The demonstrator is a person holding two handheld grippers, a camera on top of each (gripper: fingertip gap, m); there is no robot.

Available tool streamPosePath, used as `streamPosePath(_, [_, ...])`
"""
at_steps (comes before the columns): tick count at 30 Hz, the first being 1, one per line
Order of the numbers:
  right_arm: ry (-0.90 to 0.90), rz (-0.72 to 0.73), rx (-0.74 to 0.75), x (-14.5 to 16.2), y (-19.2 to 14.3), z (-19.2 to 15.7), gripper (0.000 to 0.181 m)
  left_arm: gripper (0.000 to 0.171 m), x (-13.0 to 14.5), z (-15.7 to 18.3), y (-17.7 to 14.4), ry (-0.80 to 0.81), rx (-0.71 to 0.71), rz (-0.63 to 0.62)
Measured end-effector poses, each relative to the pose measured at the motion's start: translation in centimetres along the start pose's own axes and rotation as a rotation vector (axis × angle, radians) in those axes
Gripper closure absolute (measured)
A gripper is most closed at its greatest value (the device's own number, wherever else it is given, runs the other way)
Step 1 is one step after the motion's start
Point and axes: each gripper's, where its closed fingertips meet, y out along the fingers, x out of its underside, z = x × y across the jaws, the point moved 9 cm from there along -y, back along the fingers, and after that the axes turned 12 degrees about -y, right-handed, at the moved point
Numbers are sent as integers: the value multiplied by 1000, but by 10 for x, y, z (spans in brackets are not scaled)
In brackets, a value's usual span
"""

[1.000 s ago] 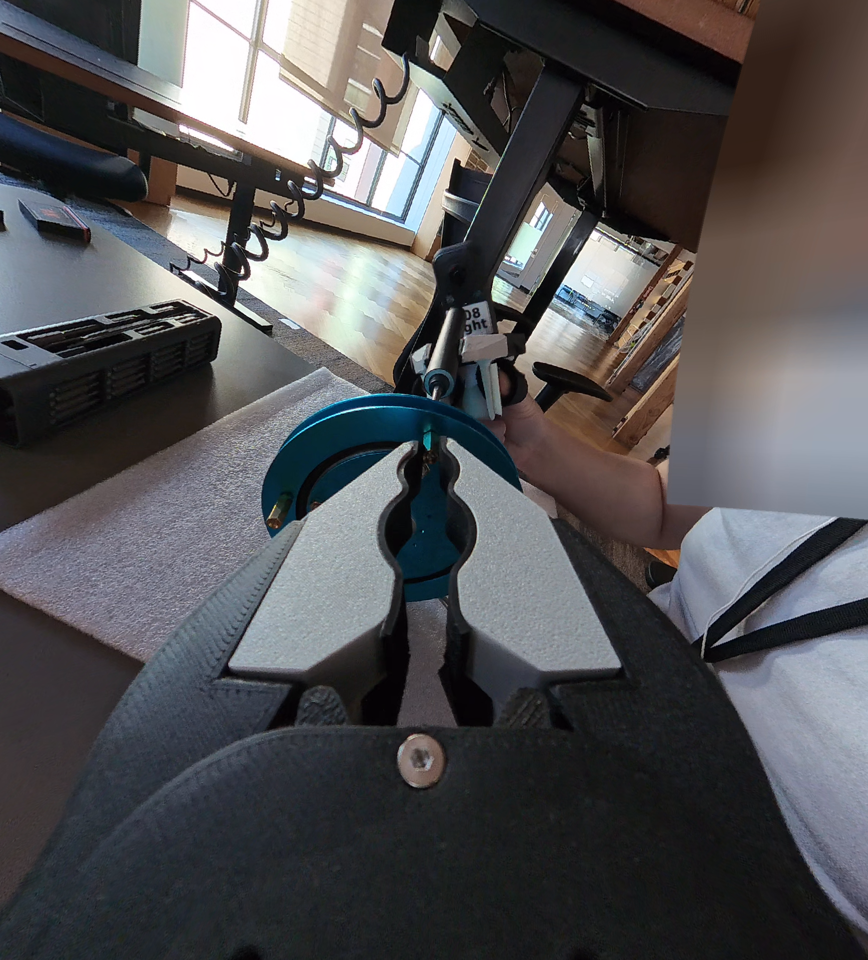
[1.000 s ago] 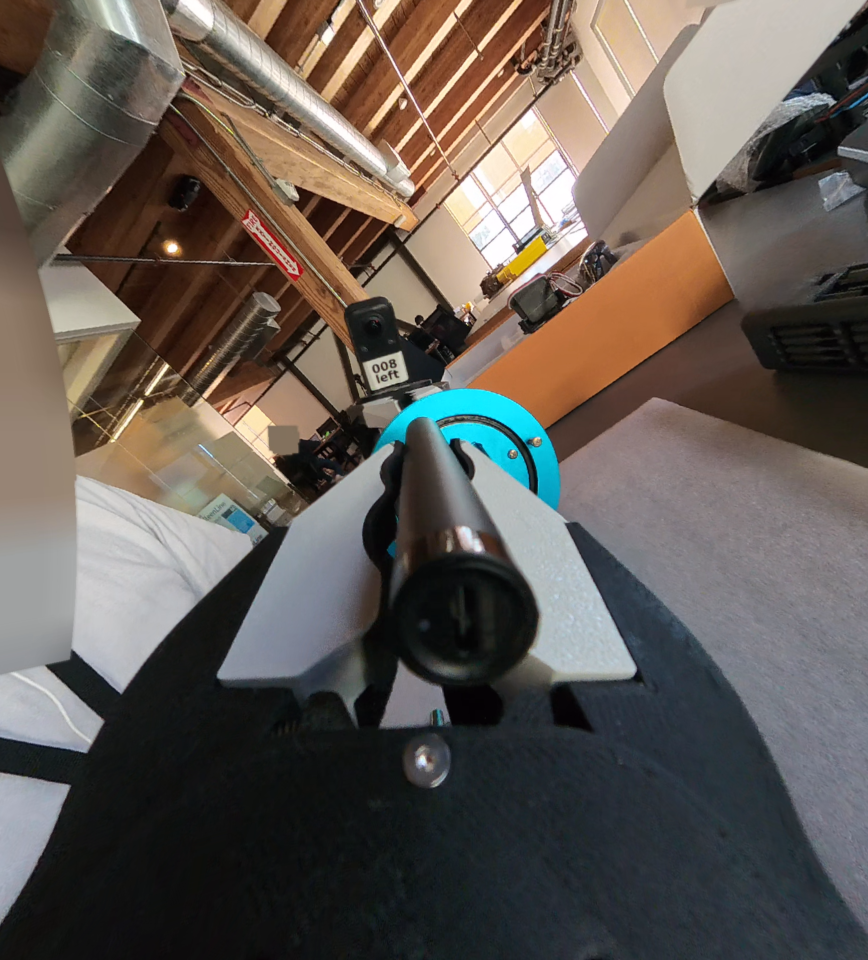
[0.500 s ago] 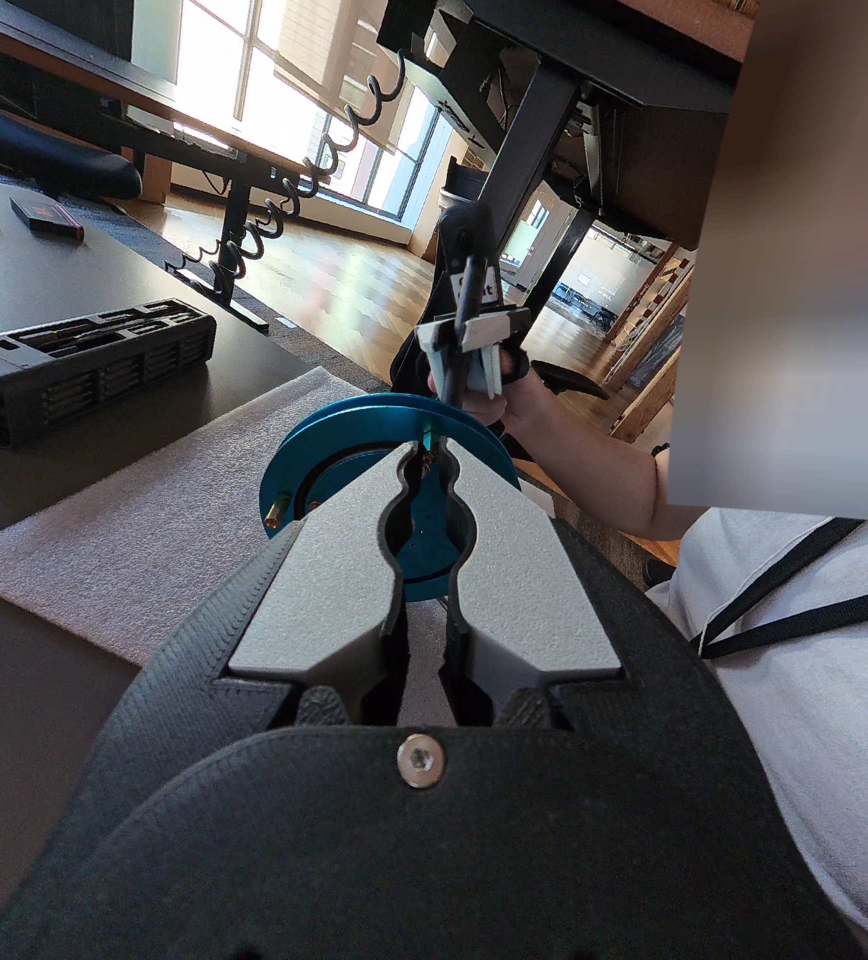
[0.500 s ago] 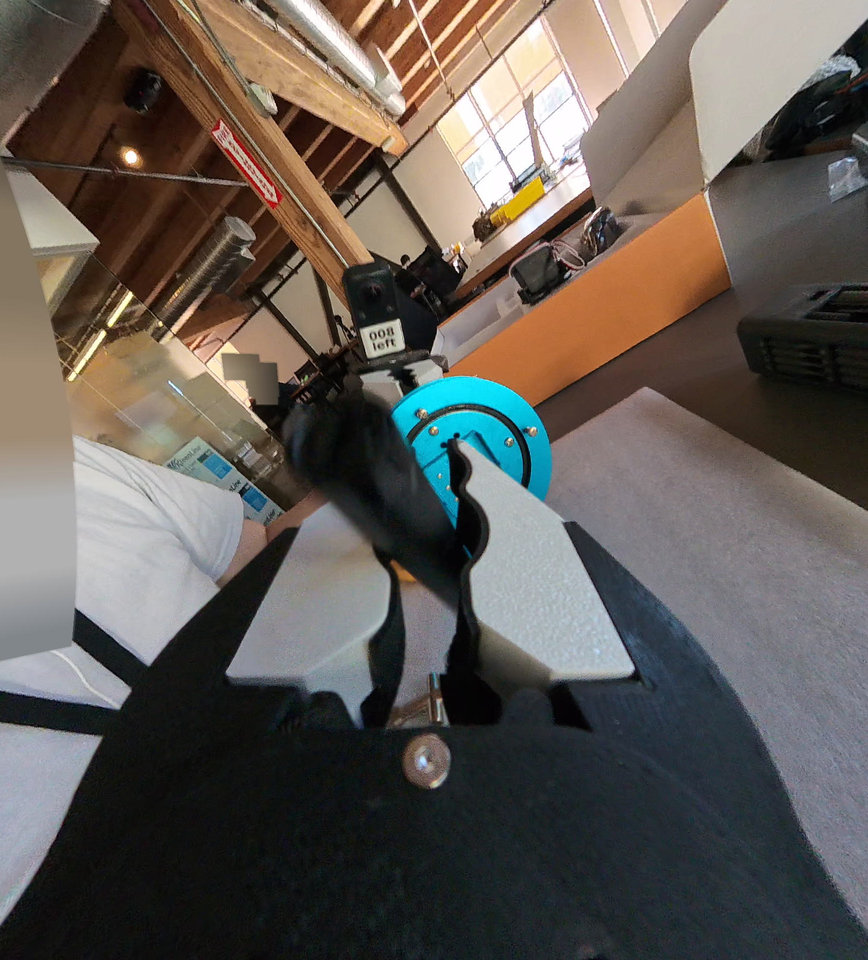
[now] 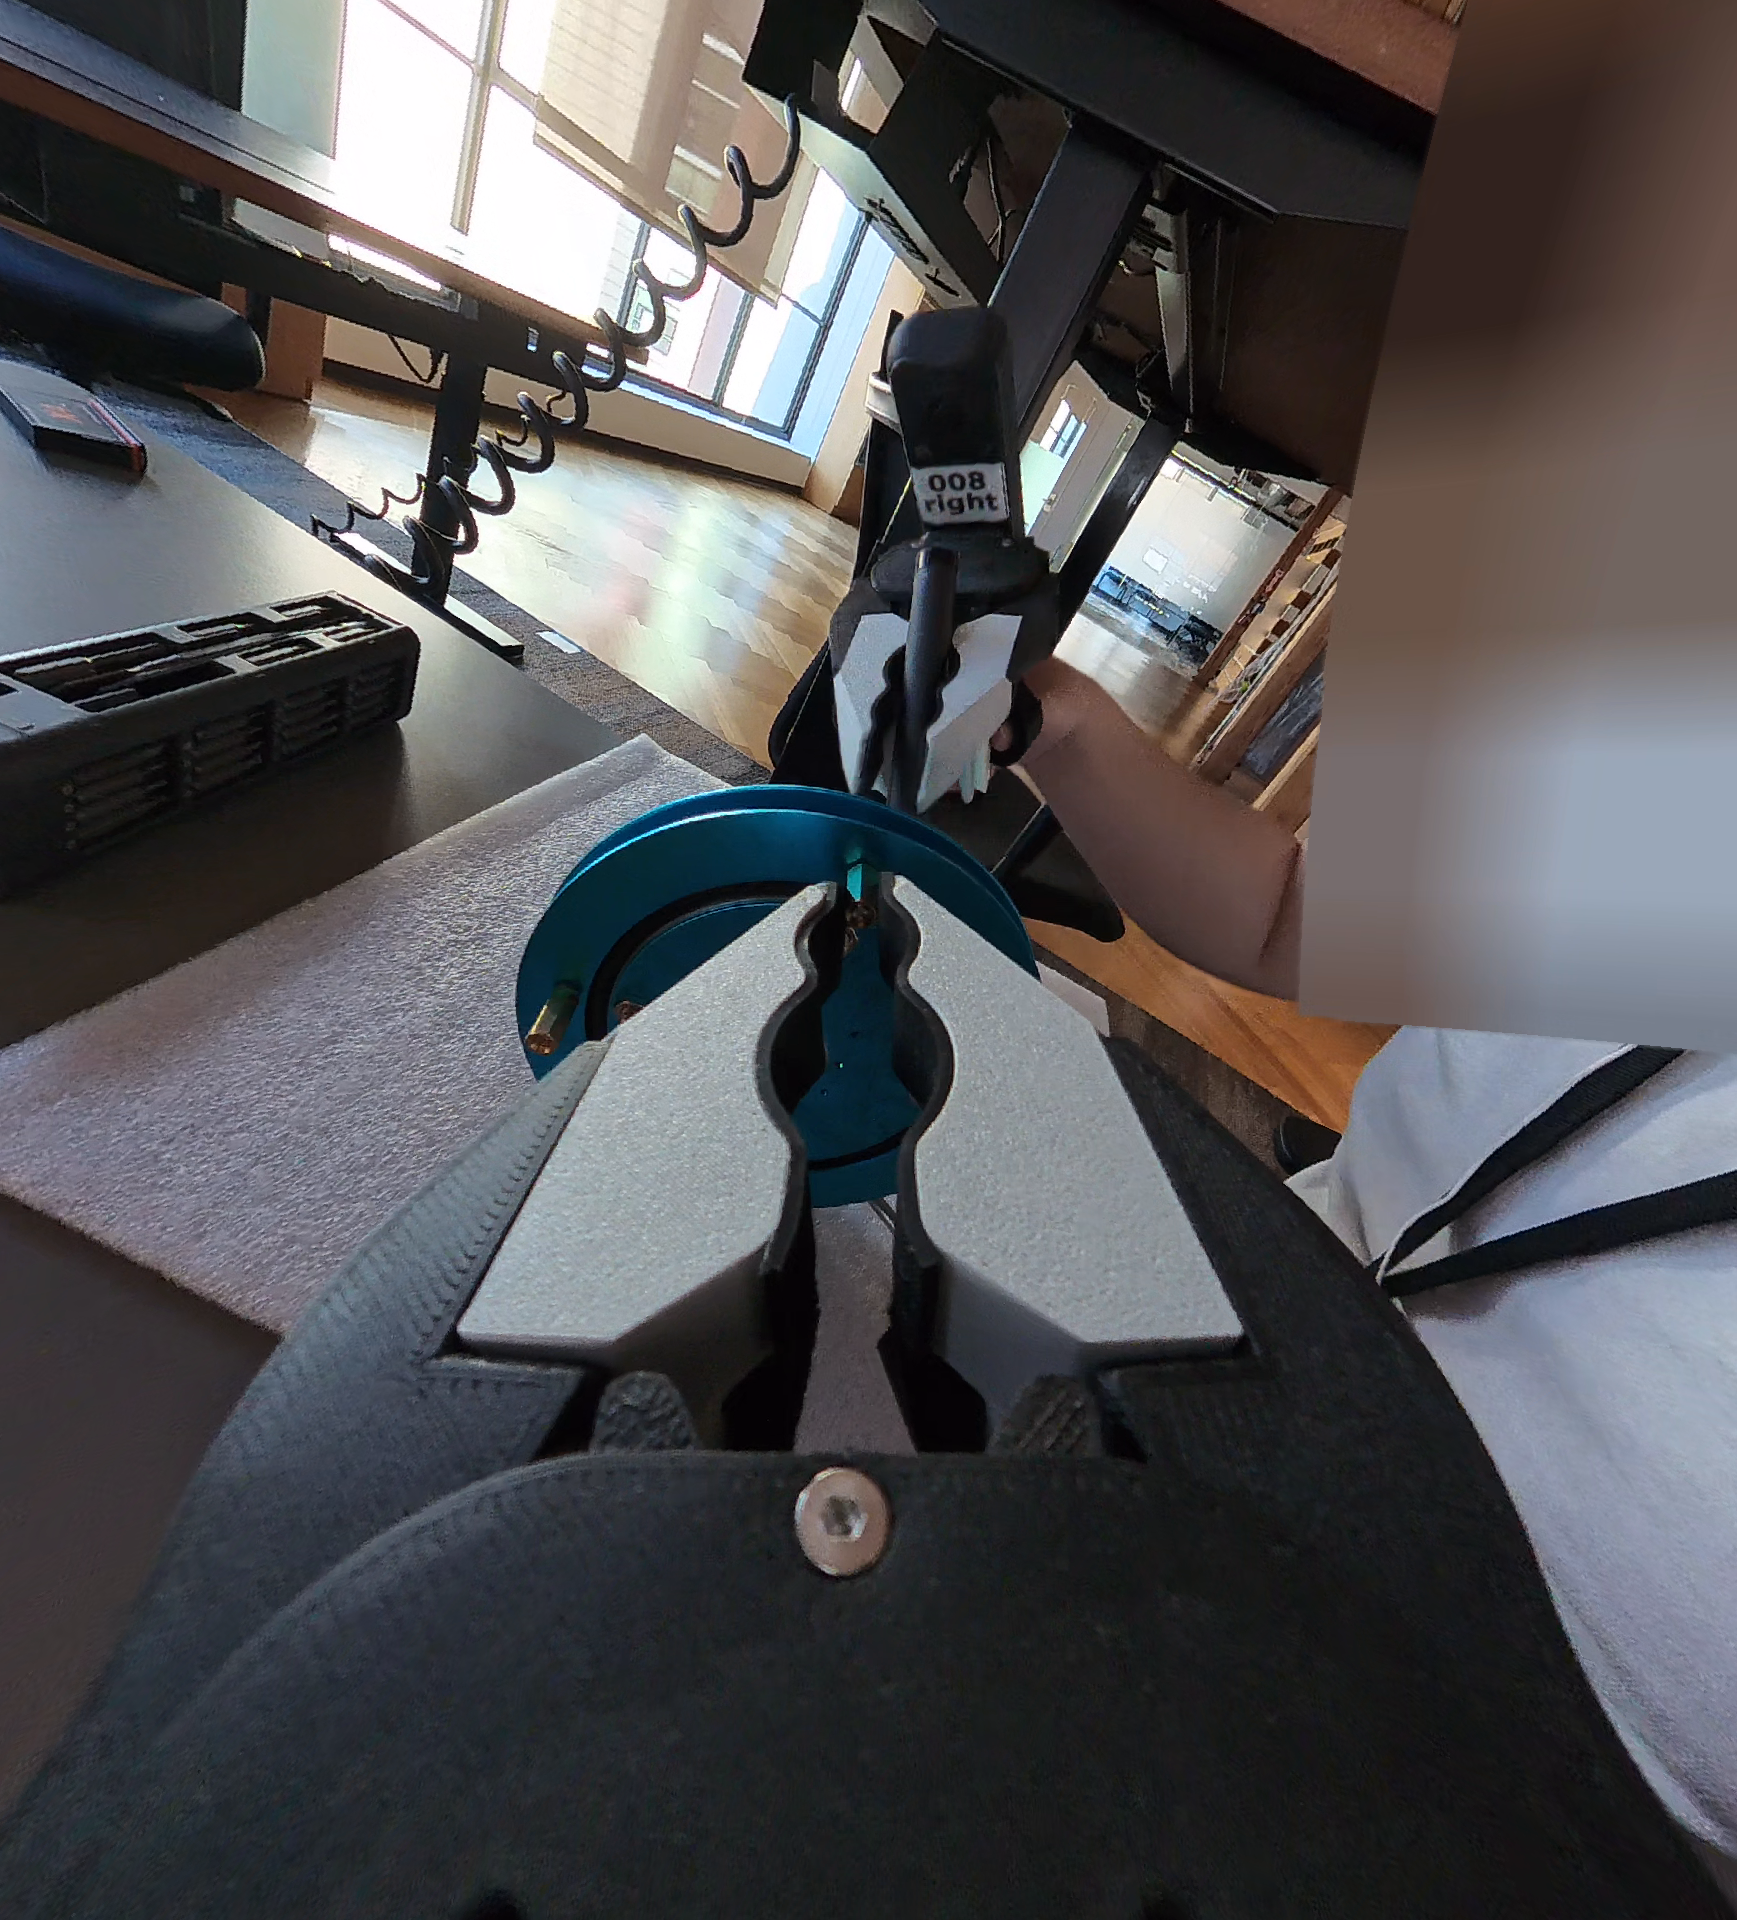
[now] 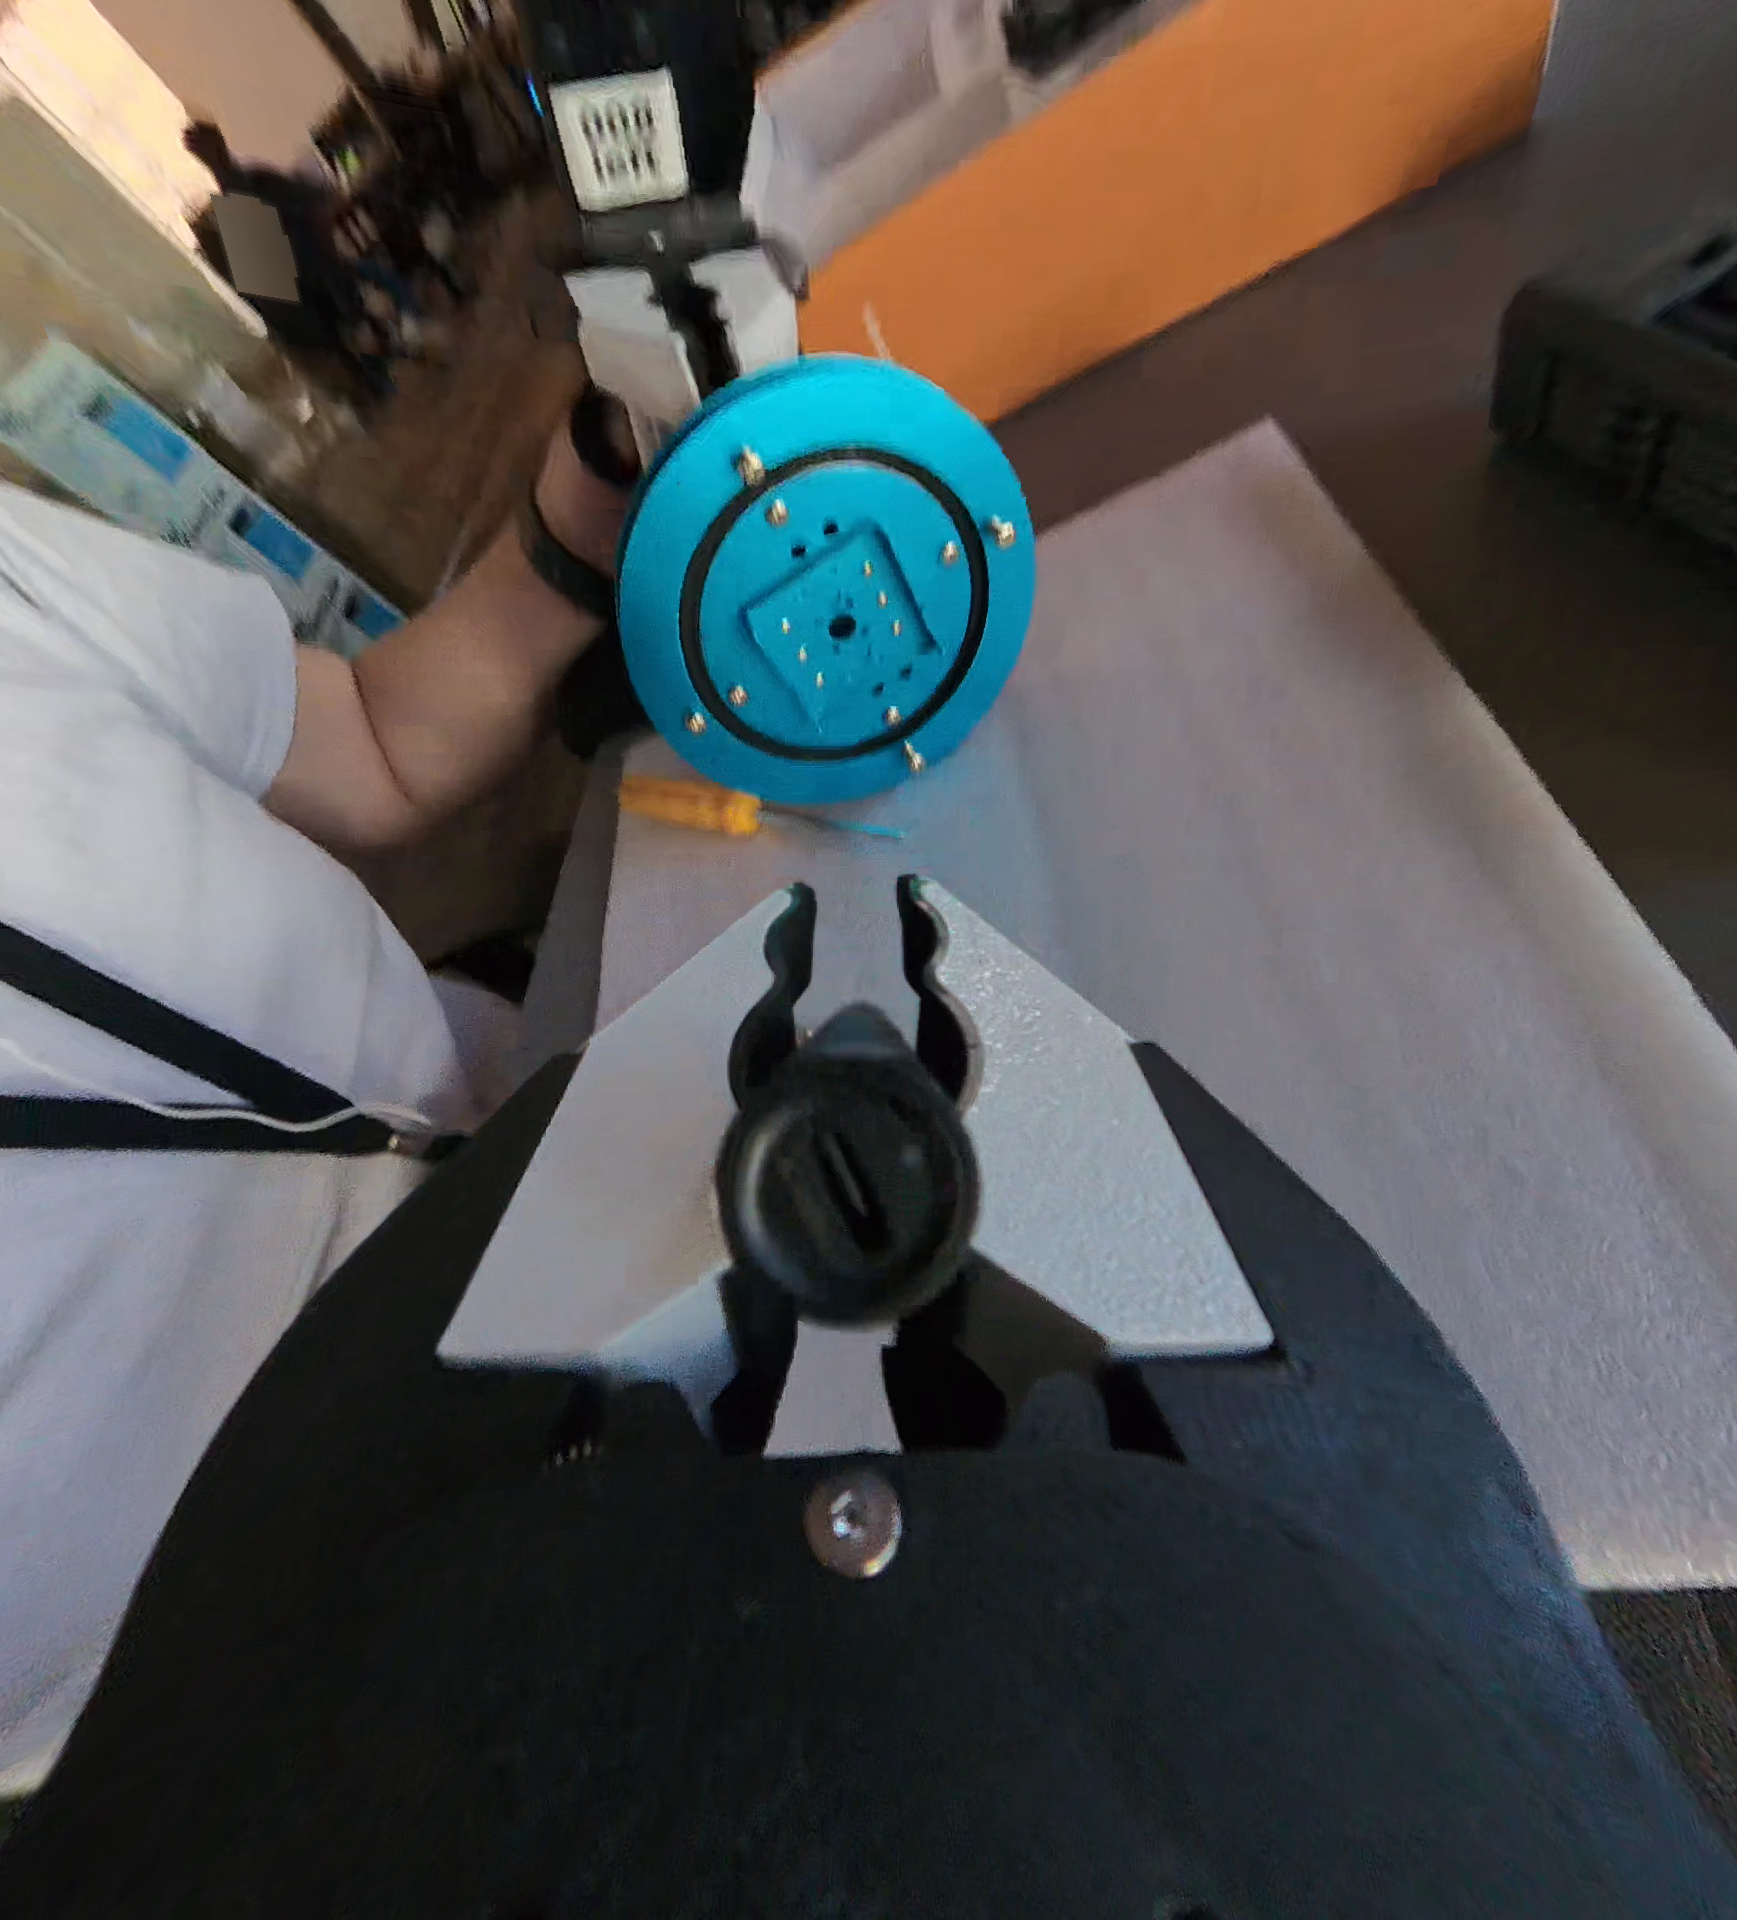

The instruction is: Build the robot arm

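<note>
My left gripper (image 5: pixel 856 896) is shut on a raised part at the back of a blue round disc (image 5: pixel 698 844) and holds it on edge over a grey foam mat (image 5: pixel 272 1039). In the right wrist view the disc's face (image 6: pixel 822 613) shows a black ring and several brass screws, with the left gripper (image 6: pixel 682 343) behind it. My right gripper (image 6: pixel 851 894) is shut on a black screwdriver (image 6: pixel 848 1195), seen handle end on, with its shaft hidden. In the left wrist view the right gripper (image 5: pixel 895 748) stands above the disc's far rim, and the screwdriver (image 5: pixel 921 644) points down at it.
An orange-handled tool (image 6: pixel 687 805) lies on the mat (image 6: pixel 1311 935) just below the disc. A black slotted case (image 5: pixel 147 717) sits on the dark table beyond the mat, also in the right wrist view (image 6: pixel 1674 416). A small black box (image 5: pixel 69 421) lies farther back. The person's arm and white shirt are close by. My right fingertips sit around 12 cm from my left ones. The disc's face (image 6: pixel 822 613) is about 5 cm from my left fingertips.
My right gripper rose from level with the disc's face and tipped down, so the screwdriver swung from horizontal to pointing down at the rim. The left gripper and disc stayed put.
</note>
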Motion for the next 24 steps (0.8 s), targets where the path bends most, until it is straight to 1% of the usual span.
streamPosePath(3, [-11, -124, -5, 5, -4, 3, 161, 167, 0, 0, 0, 3, -1, -1])
streamPosePath(9, [-35, -224, -77, 11, -9, 6, 154, 167, 0, -1, 0, -1, -4, 4])
streamPosePath(13, [-86, -321, -98, 13, -11, 4, 152, 167, 0, -1, -1, -5, -4, 6])
streamPosePath(16, [-117, -360, -102, 14, -13, 4, 151, 167, -1, -1, -1, -7, -4, 6])
streamPosePath(19, [-111, -354, -84, 14, -17, 8, 150, 167, -1, -2, 0, -6, -2, 5])
streamPosePath(20, [-104, -332, -88, 13, -18, 8, 152, 167, -1, -1, 0, -6, -2, 4])
streamPosePath(21, [-91, -301, -95, 12, -19, 9, 150, 167, 0, -1, 0, -6, -1, 3])
streamPosePath(22, [-73, -267, -98, 11, -21, 9, 151, 167, 0, -1, 0, -6, -1, 3])
streamPosePath(24, [-57, -212, -85, 10, -23, 11, 163, 167, 0, -1, 0, -5, -1, 3])
